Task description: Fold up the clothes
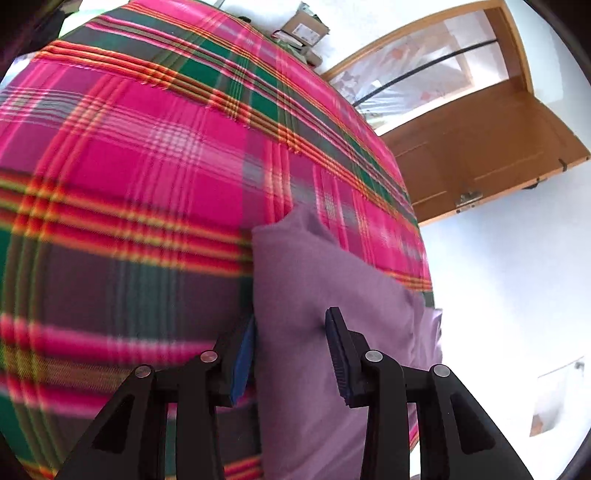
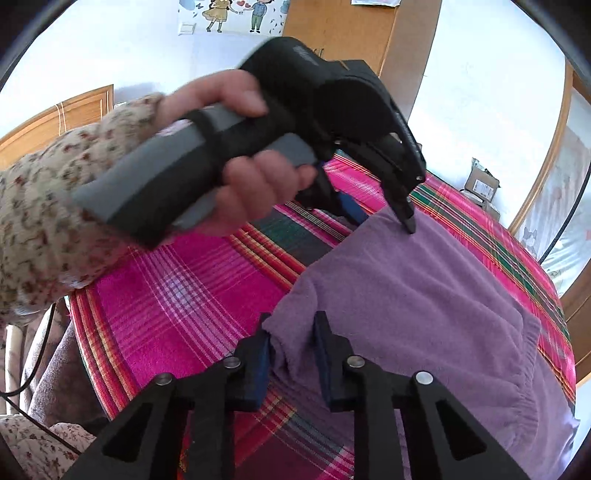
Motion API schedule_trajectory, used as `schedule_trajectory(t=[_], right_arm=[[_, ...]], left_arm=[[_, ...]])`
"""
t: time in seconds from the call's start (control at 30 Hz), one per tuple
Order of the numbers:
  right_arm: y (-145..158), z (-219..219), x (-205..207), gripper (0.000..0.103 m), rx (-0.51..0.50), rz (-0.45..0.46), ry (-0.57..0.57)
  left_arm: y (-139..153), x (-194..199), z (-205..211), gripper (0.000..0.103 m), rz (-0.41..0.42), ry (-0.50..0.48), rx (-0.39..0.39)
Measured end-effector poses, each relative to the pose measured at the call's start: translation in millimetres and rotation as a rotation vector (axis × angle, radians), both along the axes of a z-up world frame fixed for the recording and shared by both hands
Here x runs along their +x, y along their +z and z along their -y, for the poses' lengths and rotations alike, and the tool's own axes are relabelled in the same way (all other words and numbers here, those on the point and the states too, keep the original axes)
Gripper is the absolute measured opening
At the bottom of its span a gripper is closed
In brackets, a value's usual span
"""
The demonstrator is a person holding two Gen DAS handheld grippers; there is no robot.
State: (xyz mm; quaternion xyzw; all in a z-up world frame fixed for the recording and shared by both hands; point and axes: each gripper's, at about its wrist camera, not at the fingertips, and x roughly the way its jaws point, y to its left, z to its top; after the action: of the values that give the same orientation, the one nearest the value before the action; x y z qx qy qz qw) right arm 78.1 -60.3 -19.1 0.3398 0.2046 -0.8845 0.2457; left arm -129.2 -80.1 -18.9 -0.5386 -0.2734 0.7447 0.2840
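A purple fleece garment [image 1: 325, 266] [image 2: 424, 295] lies on a bed with a pink, green and orange plaid cover [image 1: 147, 166] [image 2: 177, 288]. My left gripper [image 1: 290, 332] is shut on one corner; the fabric bulges between its blue pads. In the right wrist view the left gripper [image 2: 386, 221] sits at the garment's far corner, held by a person's hand [image 2: 236, 107]. My right gripper [image 2: 291, 332] is shut on the near corner, with bunched fleece between its fingers. The edge between both corners runs straight. A gathered elastic band [image 2: 528, 354] shows at the garment's right side.
A cardboard box [image 1: 304, 27] [image 2: 482, 184] stands beyond the bed's far end. A wooden door [image 1: 480, 147] hangs open against white walls. A floral sleeve [image 2: 55, 206] and a black cable [image 2: 37, 369] are at the bed's left edge.
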Motion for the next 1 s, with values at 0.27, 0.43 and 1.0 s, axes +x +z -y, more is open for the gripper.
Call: schedule_trajectory(t=[0.27,0.43,1.0], right_arm=[[-1,-3,-5,0.016,-0.014,0.005,-0.004],[2,-4,3,0.014,-0.015,0.007,-0.001],[12,21,9,0.011,-0.041,0.016,0.076]], left_arm=[[-4,-13,-5,0.017,0.019,0.026,0.015],[-11,-13,11,0.014,0.049,0.042,0.061],[14,6,56,0.011,0.009,0.088,0.058]])
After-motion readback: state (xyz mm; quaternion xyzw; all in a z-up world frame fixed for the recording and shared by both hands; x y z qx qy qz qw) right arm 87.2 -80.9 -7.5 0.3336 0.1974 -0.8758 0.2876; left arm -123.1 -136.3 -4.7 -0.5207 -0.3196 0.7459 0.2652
